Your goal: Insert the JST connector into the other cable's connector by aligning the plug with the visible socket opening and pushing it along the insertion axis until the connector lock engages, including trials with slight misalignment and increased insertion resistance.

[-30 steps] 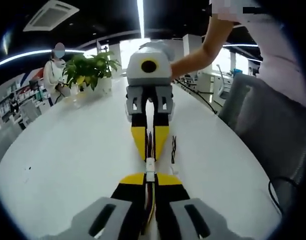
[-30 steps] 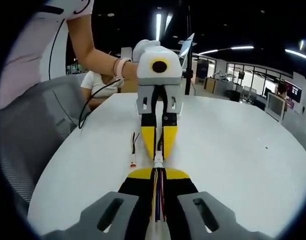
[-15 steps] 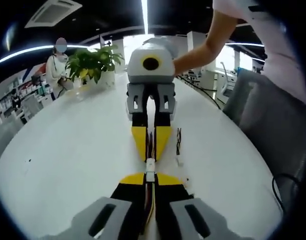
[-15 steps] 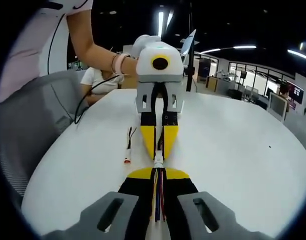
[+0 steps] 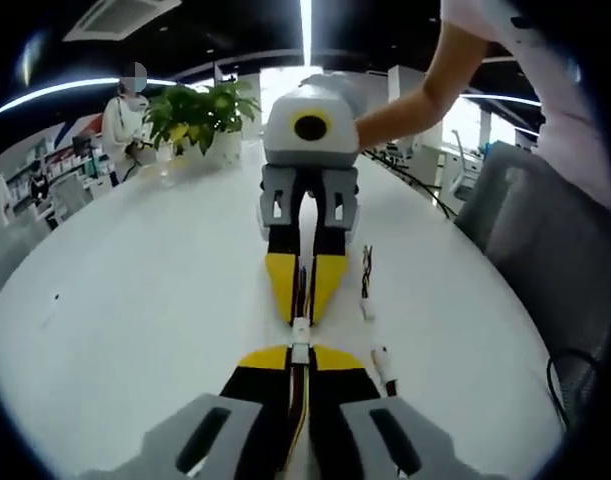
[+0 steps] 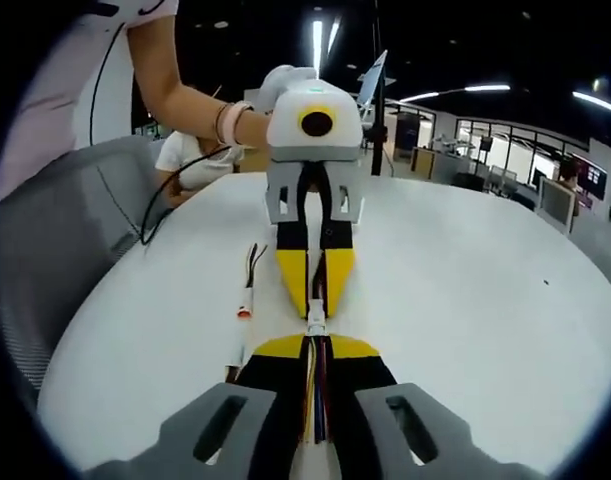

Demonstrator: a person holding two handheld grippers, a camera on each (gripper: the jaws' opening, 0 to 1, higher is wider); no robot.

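Holding both tiny, light white connectors (image 5: 300, 340) tip-to-tip at frame centre above the desk (image 5: 135, 290), we keep the left gripper (image 5: 300, 362) and right gripper (image 6: 315, 345) jaws pinching each limp cable just behind its rigid housing.

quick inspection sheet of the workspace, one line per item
surface: white table, mostly bare
job's things: two white connectors meet tip to tip between the claws; whether the lock is engaged cannot be told
clutter: spare lead and a second one lying loose on the table beside the claws
grippers: left claw shut on its cable; right claw shut on its cable; the two face each other nose to nose
cables: coloured wires run back between the right claw's jaws; black cable by the grey chair
surroundings: potted plant, person's arm, ceiling lights, office behind
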